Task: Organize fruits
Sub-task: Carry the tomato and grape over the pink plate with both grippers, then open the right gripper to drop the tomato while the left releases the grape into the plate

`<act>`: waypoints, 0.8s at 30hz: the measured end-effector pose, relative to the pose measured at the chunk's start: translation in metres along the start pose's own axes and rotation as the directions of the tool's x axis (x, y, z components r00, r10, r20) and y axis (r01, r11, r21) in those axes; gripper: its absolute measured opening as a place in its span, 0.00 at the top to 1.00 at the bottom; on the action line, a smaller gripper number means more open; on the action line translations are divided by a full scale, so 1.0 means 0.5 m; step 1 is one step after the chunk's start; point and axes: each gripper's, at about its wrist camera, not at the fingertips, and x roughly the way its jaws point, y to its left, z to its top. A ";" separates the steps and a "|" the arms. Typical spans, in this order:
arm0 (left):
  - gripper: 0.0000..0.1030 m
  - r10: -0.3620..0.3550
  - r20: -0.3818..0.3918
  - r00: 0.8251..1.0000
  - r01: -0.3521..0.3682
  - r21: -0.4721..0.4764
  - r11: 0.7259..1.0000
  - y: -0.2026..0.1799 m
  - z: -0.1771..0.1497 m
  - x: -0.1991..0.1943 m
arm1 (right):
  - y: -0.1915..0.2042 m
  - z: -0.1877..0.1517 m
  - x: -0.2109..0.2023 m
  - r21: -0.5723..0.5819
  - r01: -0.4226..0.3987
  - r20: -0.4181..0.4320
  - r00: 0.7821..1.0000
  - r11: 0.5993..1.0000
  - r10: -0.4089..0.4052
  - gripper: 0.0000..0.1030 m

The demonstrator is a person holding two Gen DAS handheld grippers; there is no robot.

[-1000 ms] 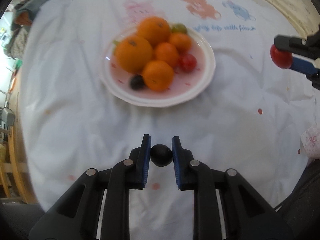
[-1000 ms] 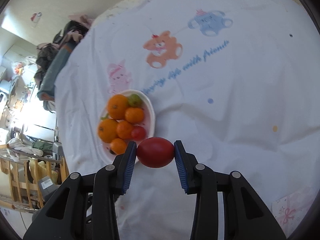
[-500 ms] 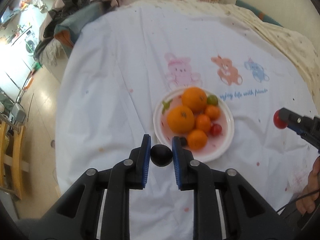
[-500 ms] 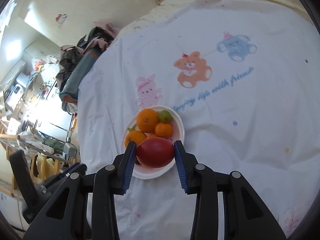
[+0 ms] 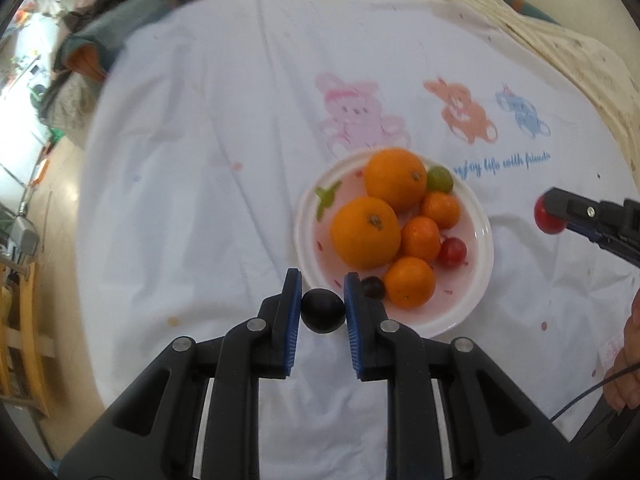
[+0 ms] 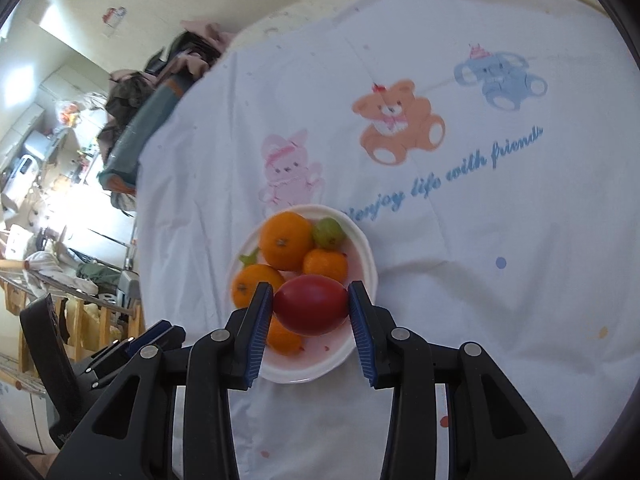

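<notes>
The left gripper (image 5: 322, 311) is pinching a small, matte, dark round fruit (image 5: 322, 311) between its ribbed blue pads, low in the frame's centre, just off the near-left rim of the glossy white plate (image 5: 482, 216). The right gripper (image 6: 310, 309) is clamping a smooth oval red tomato (image 6: 310, 309) over the plate (image 6: 370, 260), whose dimpled oranges (image 5: 366, 231) are crowding its middle. Wrinkled white cloth (image 5: 200, 160) is lying open toward the left.

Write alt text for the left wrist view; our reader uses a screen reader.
The left gripper holds a small dark fruit in its jaws, near a white plate of oranges. At right, the right gripper holds a red fruit.
</notes>
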 end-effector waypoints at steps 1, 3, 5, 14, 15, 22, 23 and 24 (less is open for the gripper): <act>0.83 -0.009 -0.012 1.000 0.009 0.010 1.000 -0.006 -0.001 0.012 | -0.003 0.001 0.014 -0.003 0.013 -0.021 1.000 1.000 -0.013 0.61; 0.83 -0.024 -0.032 0.999 0.024 0.024 0.999 -0.019 -0.002 0.034 | -0.003 -0.002 0.038 -0.027 0.057 -0.061 0.996 0.998 -0.058 0.61; 0.83 -0.034 -0.037 0.999 0.035 0.034 0.999 -0.026 0.001 0.051 | -0.008 -0.011 0.065 -0.033 0.081 -0.098 0.992 0.996 -0.084 0.61; 0.82 0.007 -0.048 0.999 -0.003 0.082 0.997 -0.032 -0.002 0.105 | 0.004 -0.059 0.137 -0.049 0.050 -0.197 0.979 0.998 -0.059 0.60; 0.82 0.009 -0.051 0.999 -0.004 0.085 0.996 -0.033 -0.004 0.108 | 0.005 -0.066 0.143 -0.048 0.049 -0.204 0.977 0.998 -0.058 0.60; 0.81 -0.015 -0.064 0.998 0.018 0.038 0.999 -0.023 0.003 0.120 | 0.015 -0.079 0.151 -0.061 0.045 -0.202 0.978 0.997 -0.057 0.59; 0.81 -0.017 -0.062 0.998 0.020 0.045 0.999 -0.026 0.002 0.120 | 0.015 -0.079 0.152 -0.061 0.045 -0.201 0.978 0.997 -0.057 0.59; 0.81 -0.019 -0.062 0.998 0.022 0.052 0.998 -0.030 0.002 0.120 | 0.014 -0.079 0.152 -0.060 0.046 -0.200 0.978 0.997 -0.057 0.59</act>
